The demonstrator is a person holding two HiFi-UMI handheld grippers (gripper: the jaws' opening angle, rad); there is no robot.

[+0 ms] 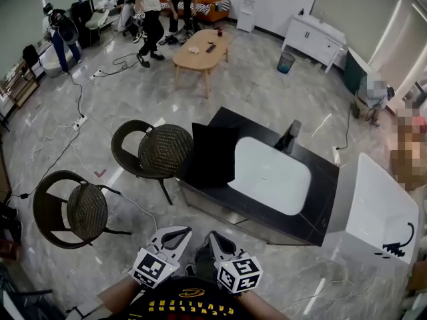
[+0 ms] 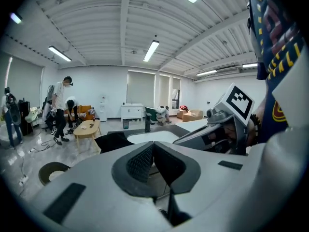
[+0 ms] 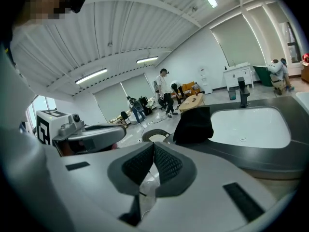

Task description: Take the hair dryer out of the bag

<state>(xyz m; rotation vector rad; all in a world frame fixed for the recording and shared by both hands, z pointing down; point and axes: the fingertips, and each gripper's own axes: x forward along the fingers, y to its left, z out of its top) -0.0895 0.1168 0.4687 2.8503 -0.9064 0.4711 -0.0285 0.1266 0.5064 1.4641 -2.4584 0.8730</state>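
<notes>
The hair dryer shows in no view, and neither gripper holds it. The left gripper (image 2: 153,147) has its jaws pressed together on nothing, and the right gripper (image 3: 154,147) the same. Both are near the person's body, well apart from the white sink (image 1: 270,175). The black bag (image 1: 212,153) is just left of the sink, on the corner of the dark counter (image 1: 325,179), and I judge that the dryer is inside it. The step in hand is the approach. To do it well, both grippers should open before the bag. One should pinch its top edge and keep it steady, so the other can enter without pushing the bag into the sink.
</notes>
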